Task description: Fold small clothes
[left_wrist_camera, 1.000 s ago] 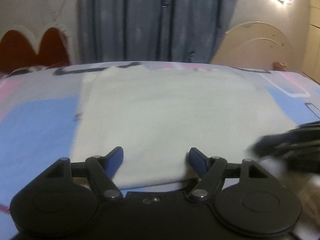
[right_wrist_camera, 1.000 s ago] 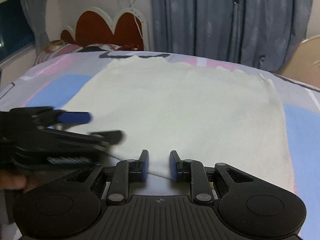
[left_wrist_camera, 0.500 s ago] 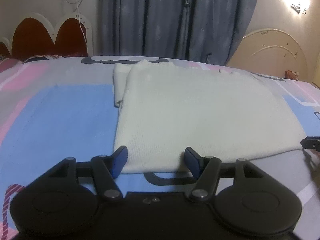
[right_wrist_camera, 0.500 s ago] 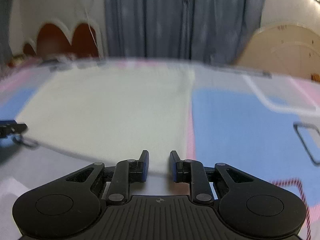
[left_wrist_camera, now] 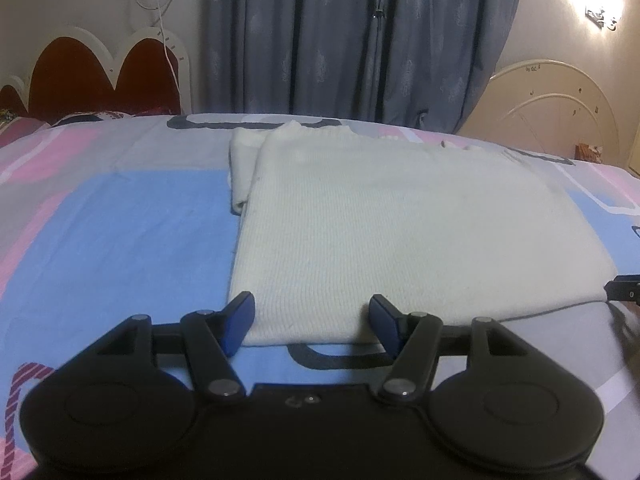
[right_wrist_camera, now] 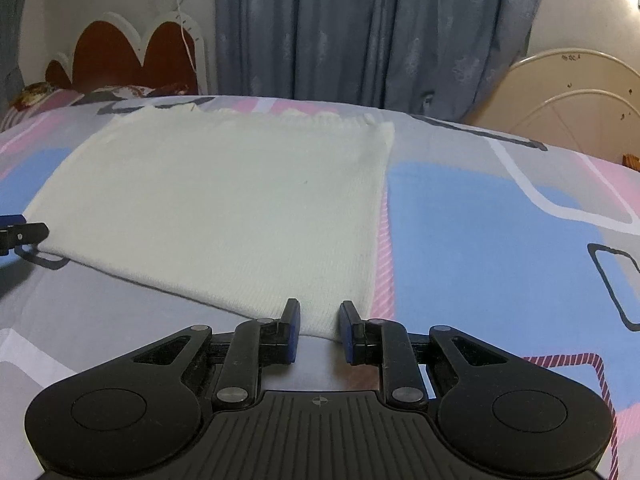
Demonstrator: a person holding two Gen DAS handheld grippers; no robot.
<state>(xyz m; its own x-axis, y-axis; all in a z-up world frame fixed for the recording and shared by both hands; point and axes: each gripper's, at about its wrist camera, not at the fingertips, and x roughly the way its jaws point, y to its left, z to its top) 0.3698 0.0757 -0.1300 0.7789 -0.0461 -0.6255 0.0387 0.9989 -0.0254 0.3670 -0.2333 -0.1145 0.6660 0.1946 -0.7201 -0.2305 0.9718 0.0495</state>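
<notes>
Bare bedsheet (left_wrist_camera: 120, 232) at frame left, sweater (left_wrist_camera: 400, 232) filling centre, headboard (left_wrist_camera: 100, 80) and curtain (left_wrist_camera: 360, 40) closing off the top

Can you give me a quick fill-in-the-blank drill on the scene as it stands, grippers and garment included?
1. The knit garment lying on the bedspread is ____ in colour.
2. The left gripper has its jaws ____, straddling the garment's near edge.
3. The right gripper sits at the garment's near ____ corner.
4. The curtains behind the bed are ____.

Missing words: cream; open; right; closed
</notes>
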